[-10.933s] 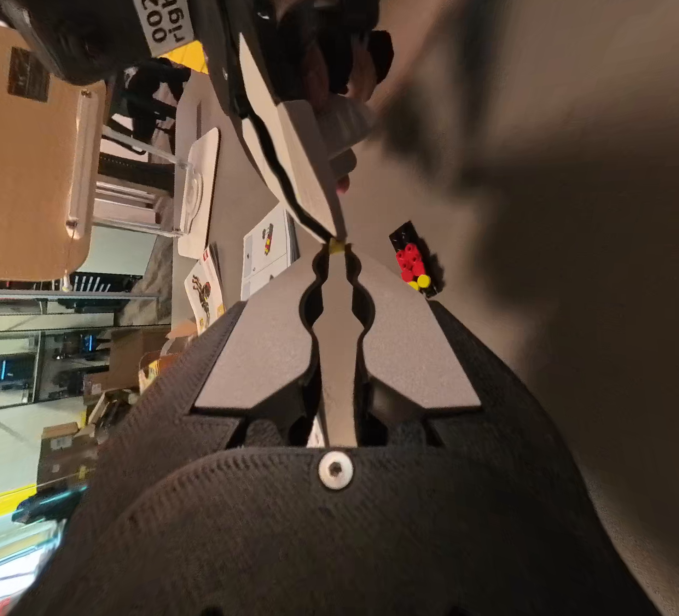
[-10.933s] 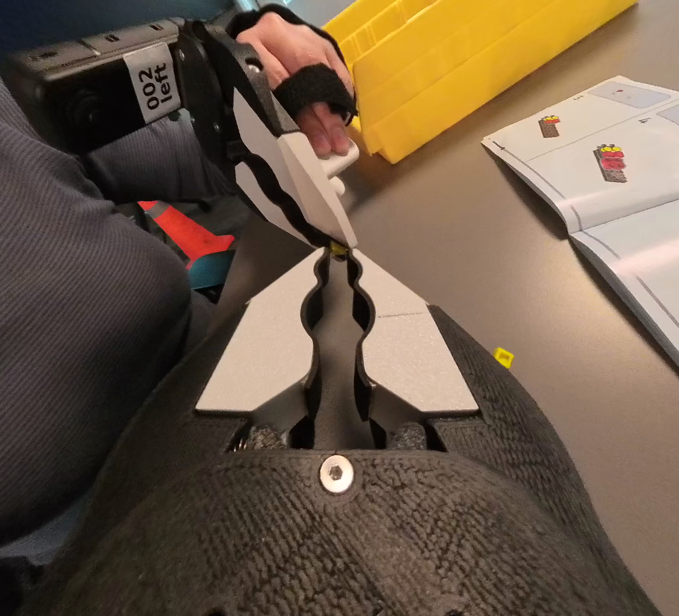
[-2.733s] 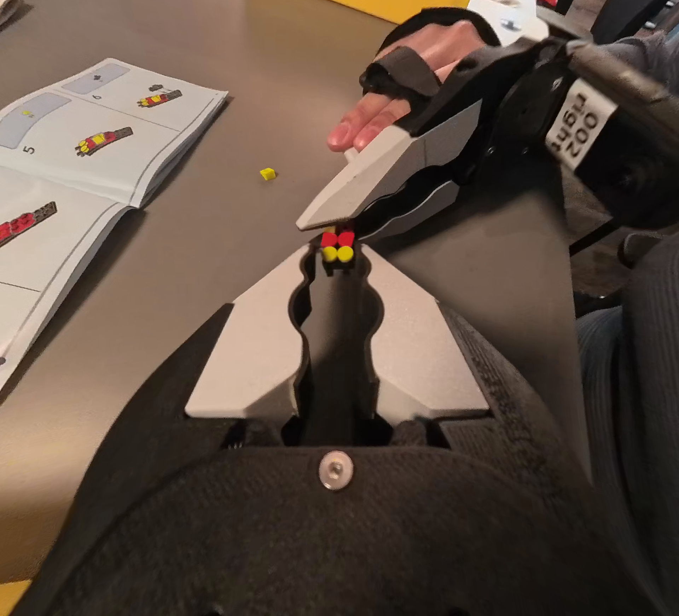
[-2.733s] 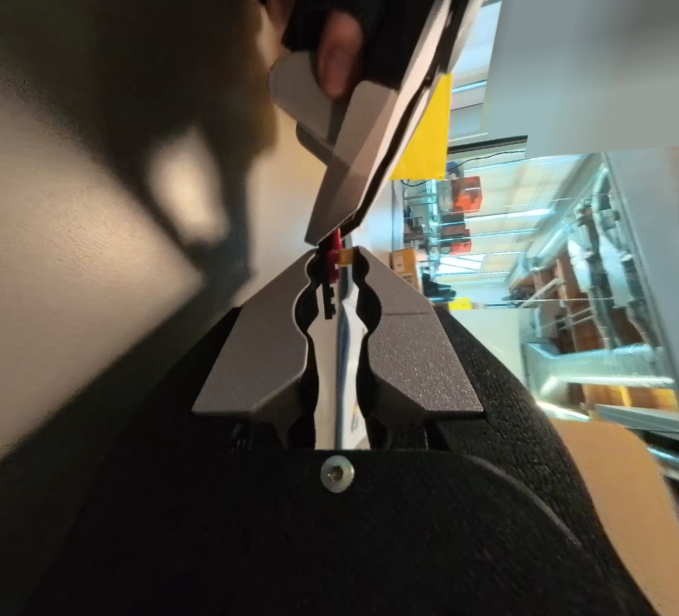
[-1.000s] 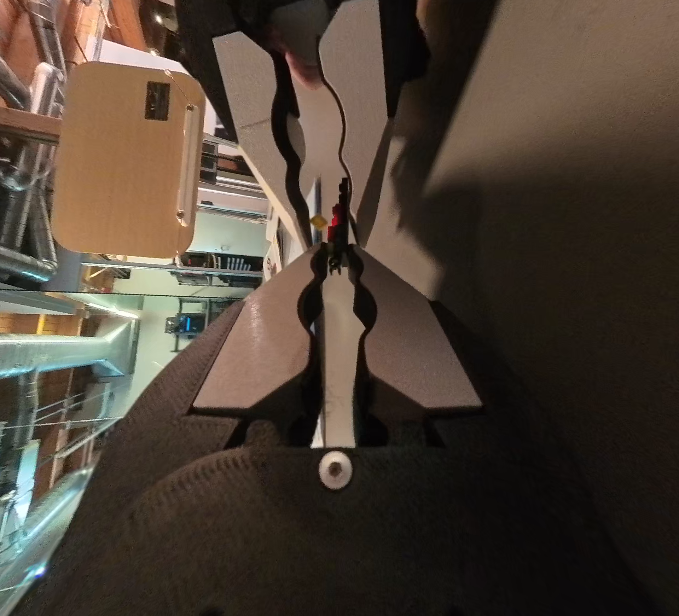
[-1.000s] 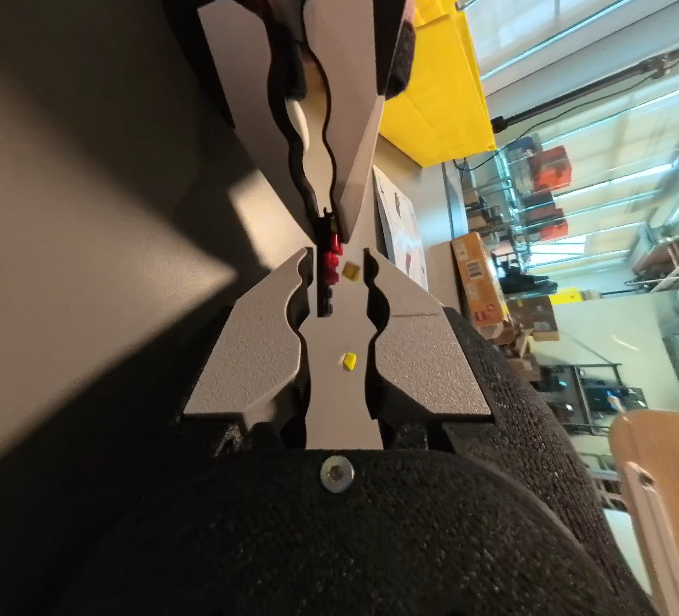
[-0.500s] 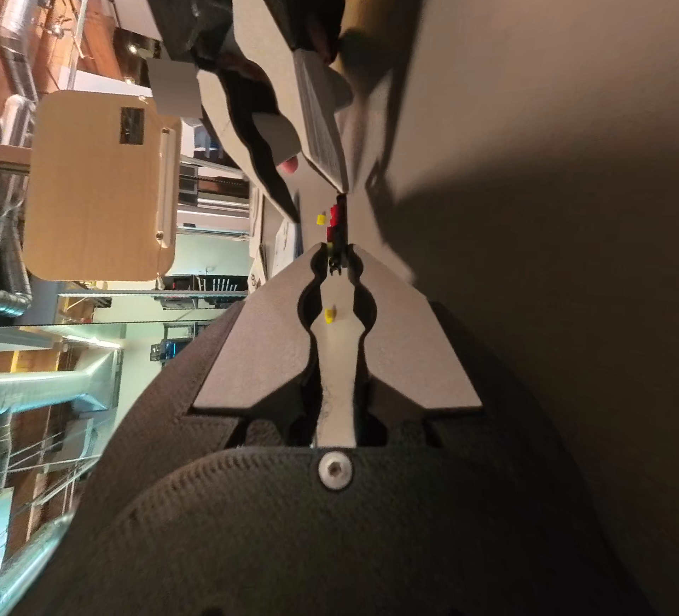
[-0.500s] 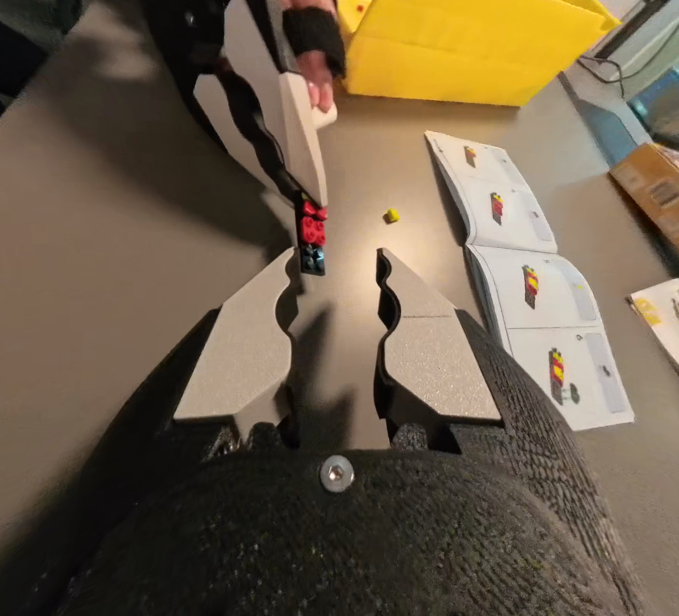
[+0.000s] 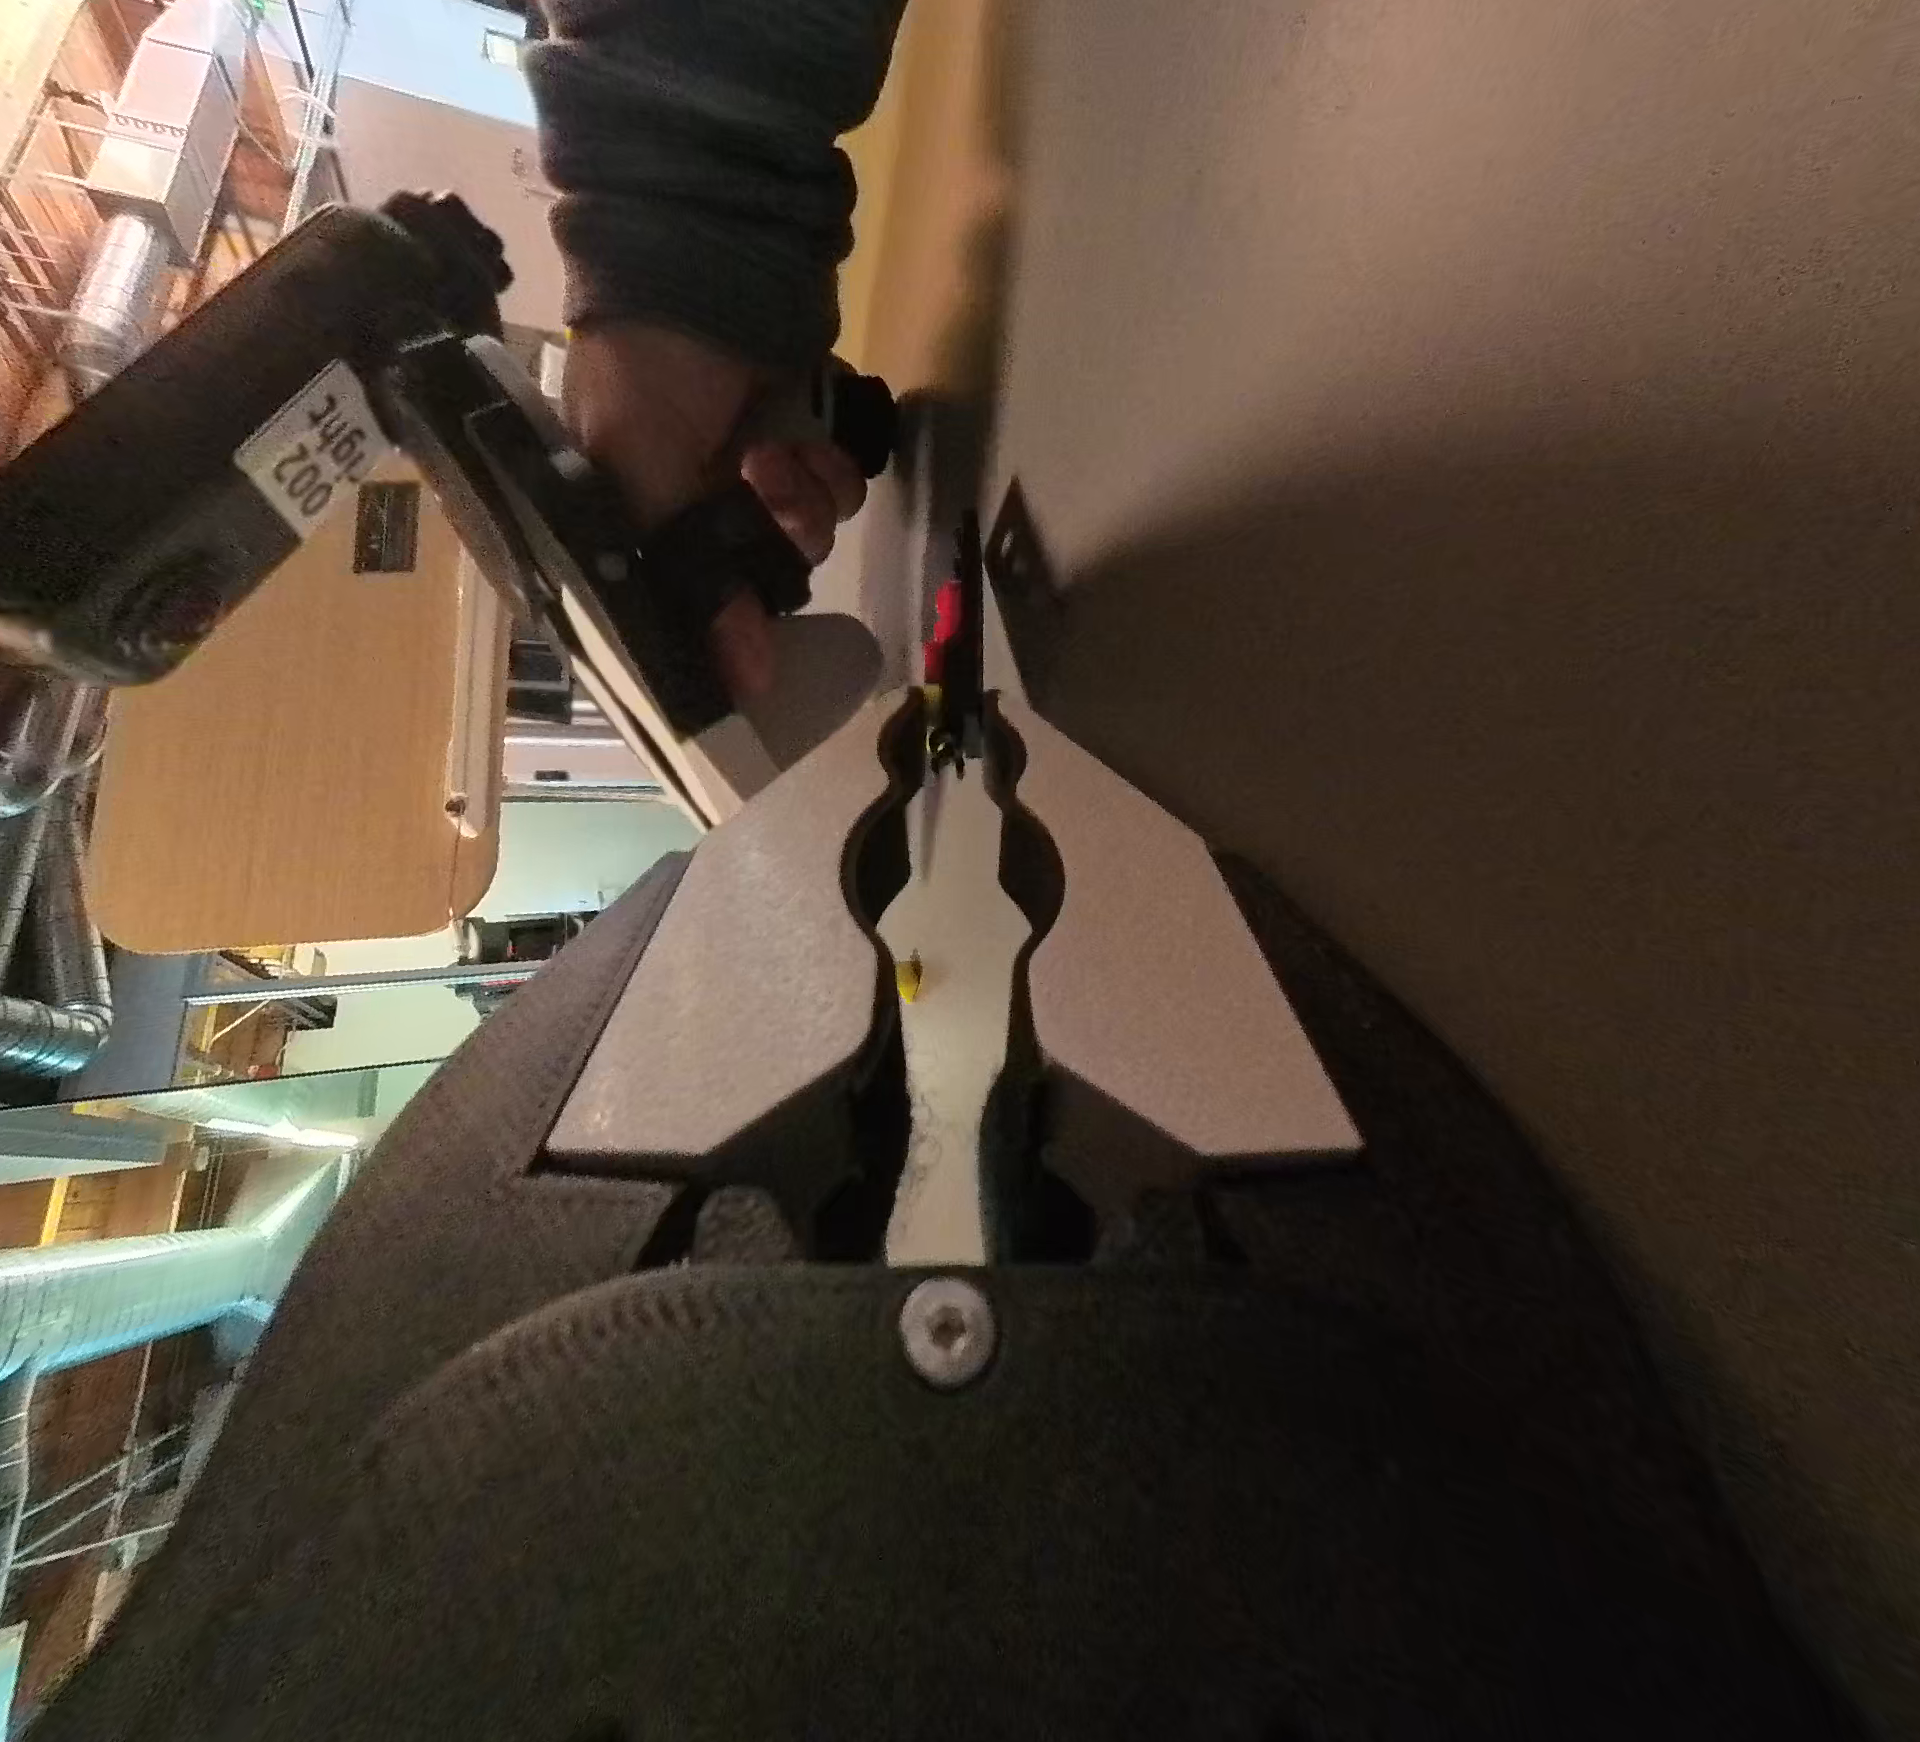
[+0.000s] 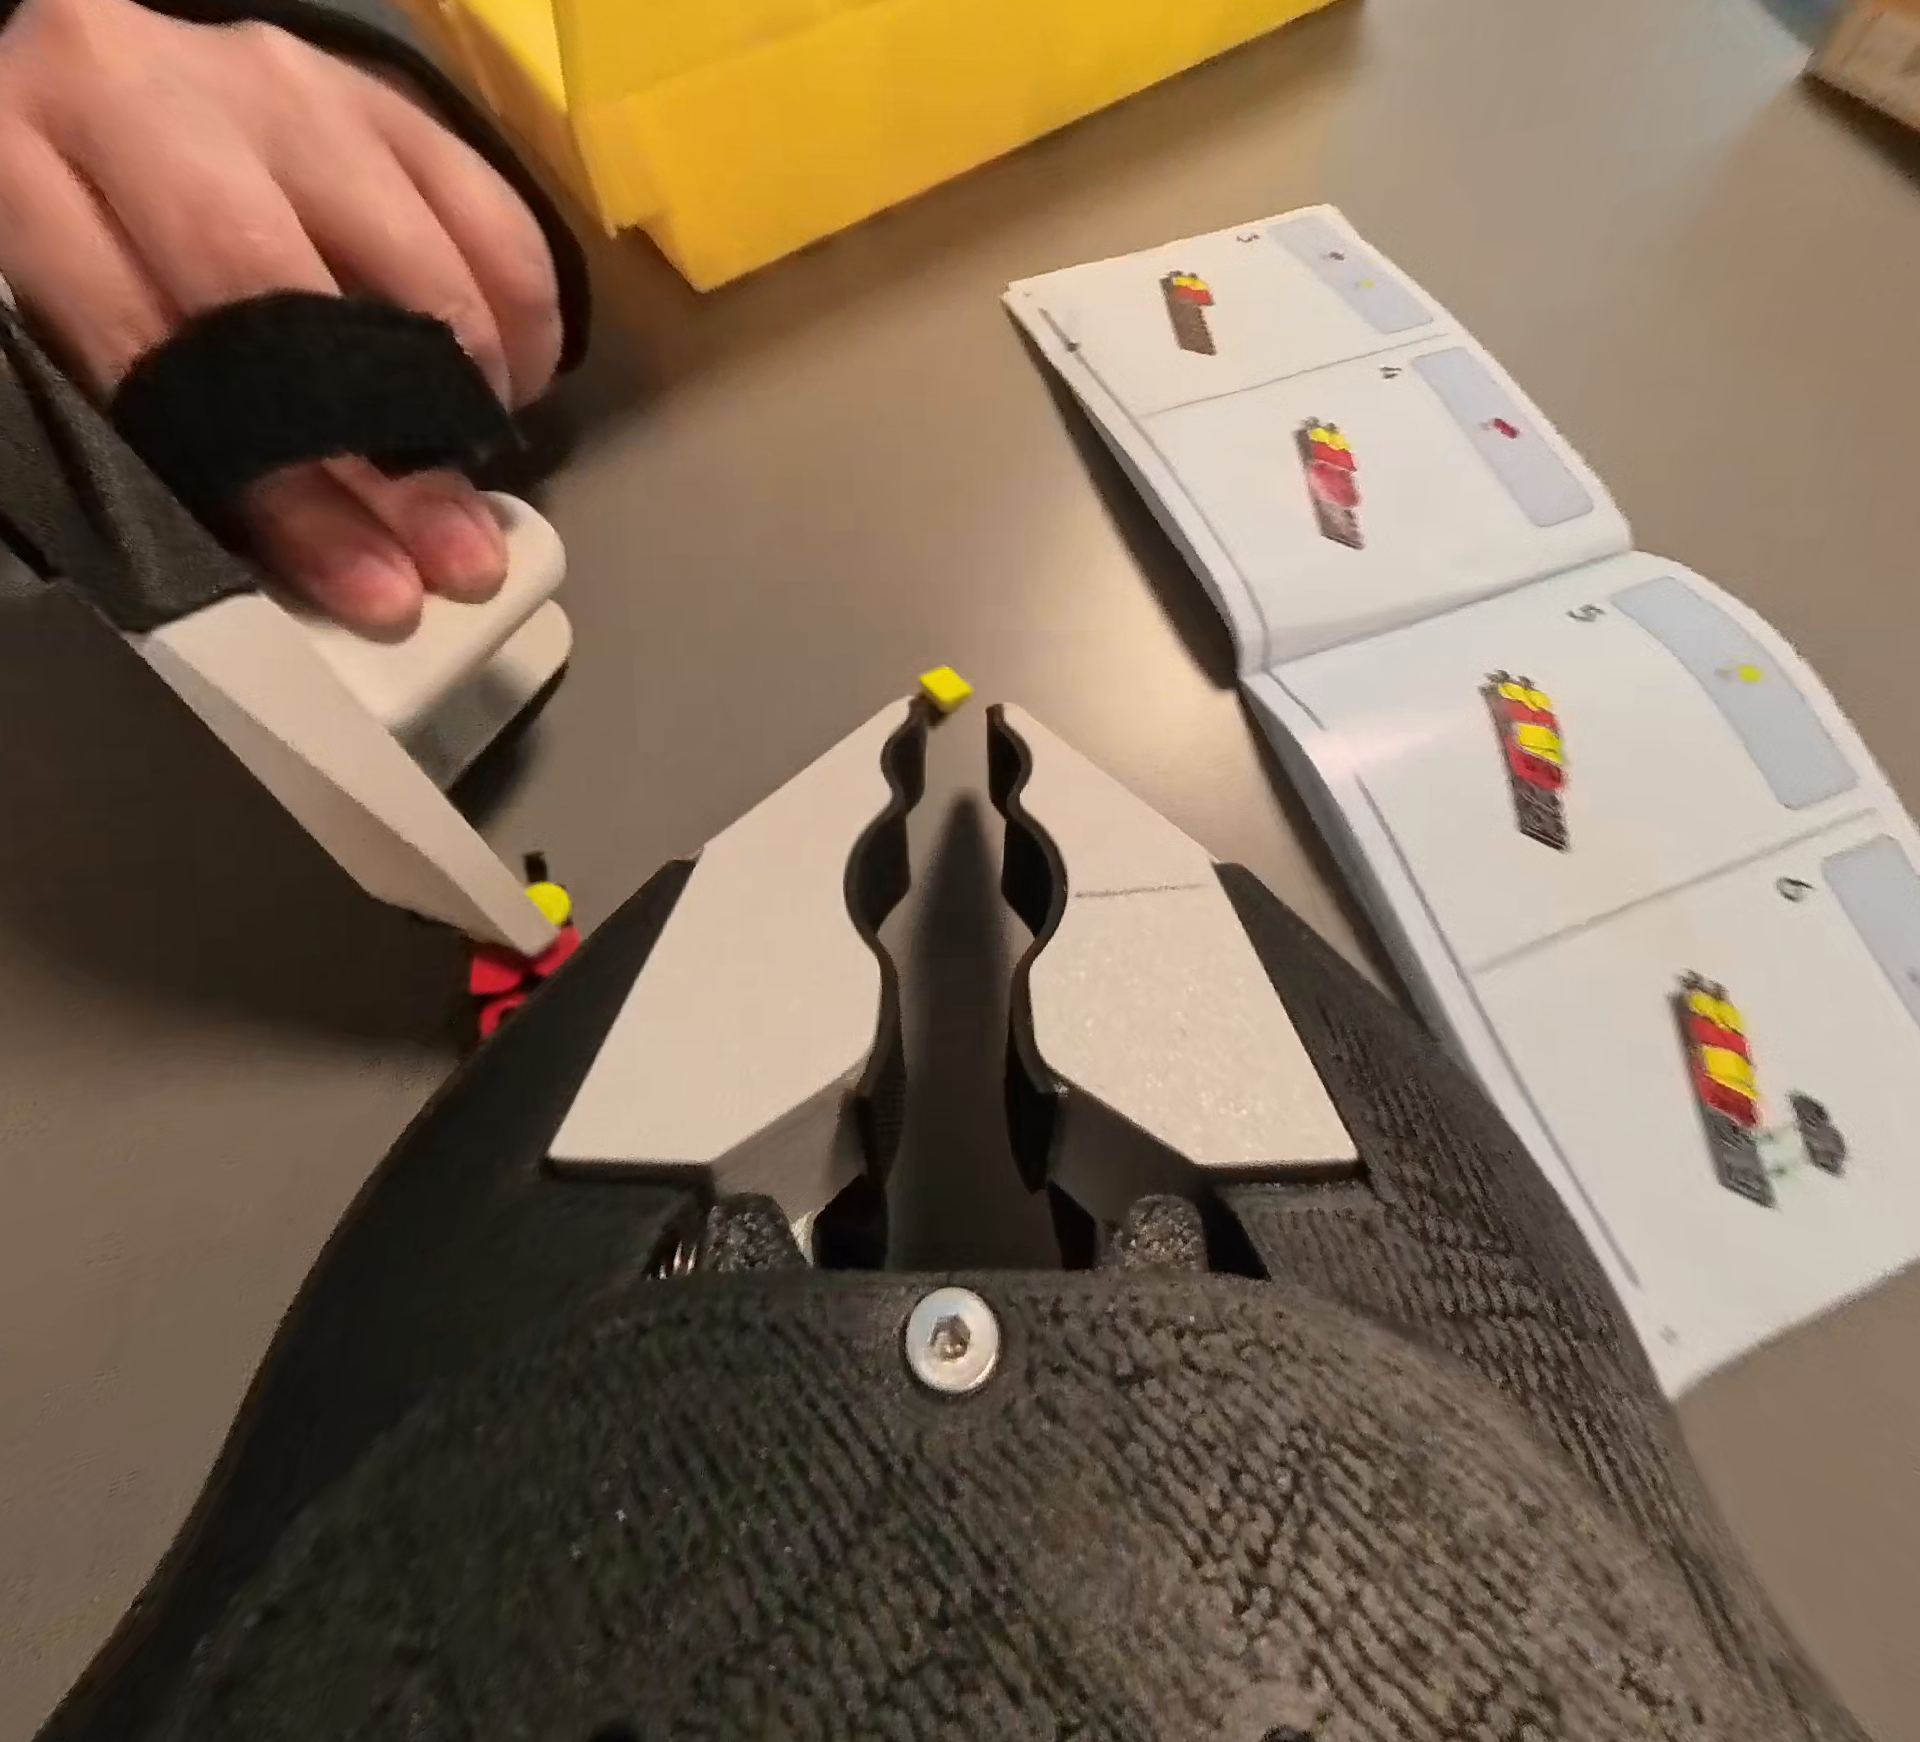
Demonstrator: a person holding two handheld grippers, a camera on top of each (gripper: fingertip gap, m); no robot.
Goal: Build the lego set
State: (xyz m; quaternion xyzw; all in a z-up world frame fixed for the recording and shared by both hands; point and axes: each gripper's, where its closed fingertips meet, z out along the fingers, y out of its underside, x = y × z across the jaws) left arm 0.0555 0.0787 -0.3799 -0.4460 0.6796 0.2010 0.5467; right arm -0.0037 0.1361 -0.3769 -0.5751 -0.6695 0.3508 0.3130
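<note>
My left gripper (image 9: 954,718) is shut on the lego assembly (image 9: 966,612), a black plate with red and yellow studs, seen edge-on. In the right wrist view the left gripper (image 10: 525,929) comes in from the left, low over the table, with the assembly (image 10: 514,970) at its tip. My right gripper (image 10: 954,718) is empty, its jaws a narrow gap apart. A small loose yellow piece (image 10: 945,690) lies on the table just beyond its left fingertip. This piece also shows in the left wrist view (image 9: 910,965).
A yellow bin (image 10: 935,30) stands at the back of the grey table (image 10: 727,497). An open instruction booklet (image 10: 1507,653) lies to the right of my right gripper. A person's hand (image 10: 260,165) holds the left gripper.
My right gripper has moved away from the assembly, over to the loose yellow piece, and its jaws have narrowed. My left gripper still holds the assembly.
</note>
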